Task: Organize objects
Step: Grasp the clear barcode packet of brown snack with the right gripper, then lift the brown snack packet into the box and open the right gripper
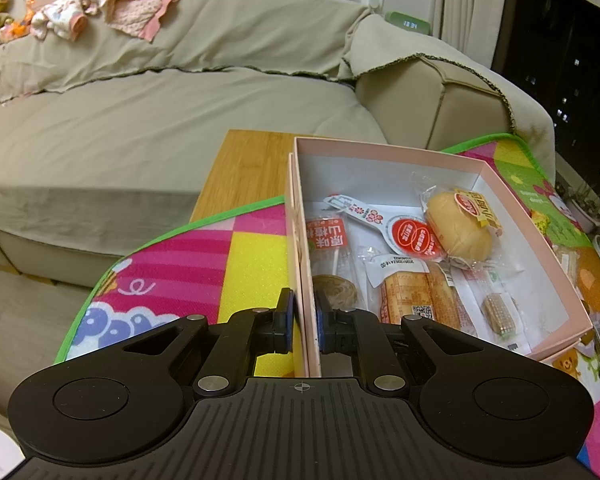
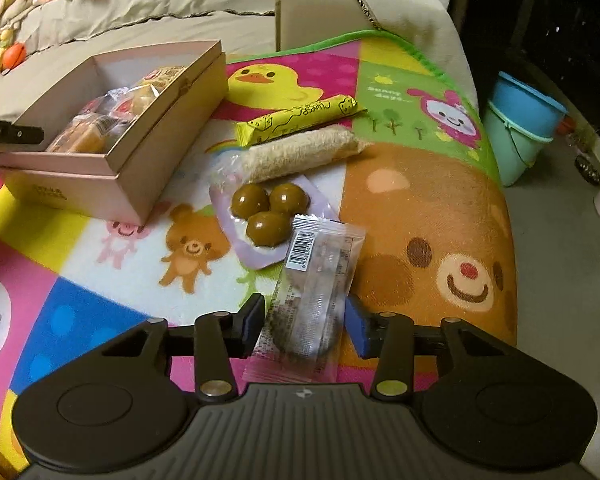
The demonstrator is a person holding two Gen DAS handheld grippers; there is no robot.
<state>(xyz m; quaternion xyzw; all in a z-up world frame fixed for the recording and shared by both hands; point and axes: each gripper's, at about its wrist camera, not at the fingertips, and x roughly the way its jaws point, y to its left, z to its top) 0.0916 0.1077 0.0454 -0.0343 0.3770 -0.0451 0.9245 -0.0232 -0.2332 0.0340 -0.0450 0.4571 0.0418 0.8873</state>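
The near side wall of the open pale pink cardboard box [image 1: 384, 150] is pinched between the pads of the left gripper [image 1: 304, 320], at lower centre of the left wrist view; one pad is set outside the wall and one inside. Wrapped snacks are seen within the box: a round yellow bun in clear film [image 1: 458, 228], a lollipop in a red-labelled wrapper [image 1: 328, 244] and an orange wrapped cake bar [image 1: 416, 300]. The box is seen resting on a colourful cartoon-printed play mat [image 1: 188, 264], whose green edge curves across the left of that frame.

In the right wrist view the right gripper [image 2: 306, 326] is spread wide at lower centre, and a clear-wrapped dark snack with a barcode label [image 2: 316, 300] lies between its fingers; contact cannot be told. Just above it a lilac tray of three brown glossy balls [image 2: 266, 210] is seen, then a beige crispy roll in clear wrap [image 2: 300, 154] and a yellow cheese stick packet [image 2: 300, 118]. Open mat is left at centre right, up to its green border
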